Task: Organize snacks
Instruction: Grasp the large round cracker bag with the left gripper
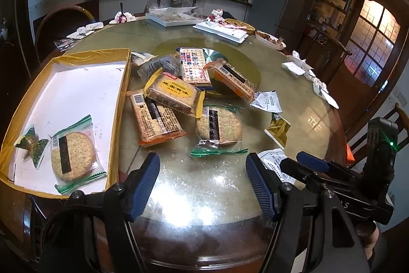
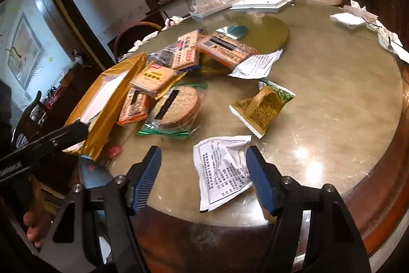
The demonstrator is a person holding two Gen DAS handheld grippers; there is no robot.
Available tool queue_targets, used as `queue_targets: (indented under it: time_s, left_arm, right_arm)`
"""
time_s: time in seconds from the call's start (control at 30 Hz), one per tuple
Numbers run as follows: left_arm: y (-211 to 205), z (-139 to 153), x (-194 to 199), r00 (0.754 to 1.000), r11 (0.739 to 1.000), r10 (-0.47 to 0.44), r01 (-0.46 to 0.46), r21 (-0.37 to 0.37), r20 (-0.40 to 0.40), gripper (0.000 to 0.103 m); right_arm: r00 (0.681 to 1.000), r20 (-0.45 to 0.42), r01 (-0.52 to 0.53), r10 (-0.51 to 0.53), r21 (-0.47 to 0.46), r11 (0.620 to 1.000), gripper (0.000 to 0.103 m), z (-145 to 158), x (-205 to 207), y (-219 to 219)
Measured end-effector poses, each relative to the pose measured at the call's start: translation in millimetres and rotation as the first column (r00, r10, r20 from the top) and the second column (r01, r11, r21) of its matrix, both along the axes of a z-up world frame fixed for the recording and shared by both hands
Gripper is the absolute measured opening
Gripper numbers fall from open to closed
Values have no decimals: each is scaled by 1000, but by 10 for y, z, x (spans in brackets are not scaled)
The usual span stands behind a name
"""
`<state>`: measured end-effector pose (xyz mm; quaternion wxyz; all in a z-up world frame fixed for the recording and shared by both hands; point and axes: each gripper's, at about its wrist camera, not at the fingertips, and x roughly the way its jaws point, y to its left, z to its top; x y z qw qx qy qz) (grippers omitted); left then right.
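Both claws empty, jaws wide: left claw (image 1: 203,186) over bare near counter (image 1: 204,196), right claw (image 2: 203,182) straddling white packet (image 2: 222,170). Gold tray (image 1: 120,104) at left holds round cracker pack (image 1: 72,157) plus small green packet (image 1: 33,145). Remaining snack pile (image 1: 179,91) mid-counter, unsorted.

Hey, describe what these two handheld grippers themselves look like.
Both grippers, left gripper and right gripper, have black angular frames with silver bolts and blue ribbed finger pads. From the left view, the right unit's body shows a small green light and faint white lettering.
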<state>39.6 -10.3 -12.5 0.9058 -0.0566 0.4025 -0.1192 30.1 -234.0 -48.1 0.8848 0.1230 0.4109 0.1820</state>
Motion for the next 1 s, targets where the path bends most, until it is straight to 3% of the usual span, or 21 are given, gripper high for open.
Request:
queue_targets:
  time_s: [0.17,0.37,0.47,0.63,0.8,0.97,1.0]
  left_arm:
    - [-31,-38,87,1000,1000,-8,8,4,-21,71]
    - [-220,-245,487,990,997,-74,74,0,-117,74]
    - [-358,-415,753,980,996,-91,93,7,-177,75]
    - [-502,-528,990,972,996,-83,83,-10,-219,75]
    - [-766,-550,1100,981,987,-90,110,114,-172,80]
    - [-833,-724,1189,971,973,-86,130,189,-224,80]
    - [-837,-719,1163,976,970,-86,128,209,-198,80]
  right_arm:
    - [999,-32,11,-12,-46,999,66,-70,88,34]
    - [999,-47,-19,12,-139,990,66,-204,51,196]
    - [999,-38,-4,-3,-182,983,51,-205,19,214]
    - [999,-37,-4,-2,-173,985,43,-199,16,148]
    - [999,-32,-1,-5,-173,985,41,-203,32,140]
    - [1000,-27,-6,1,-183,983,41,-203,19,157]
    - [1000,-28,-6,1,-183,983,41,-202,20,157]
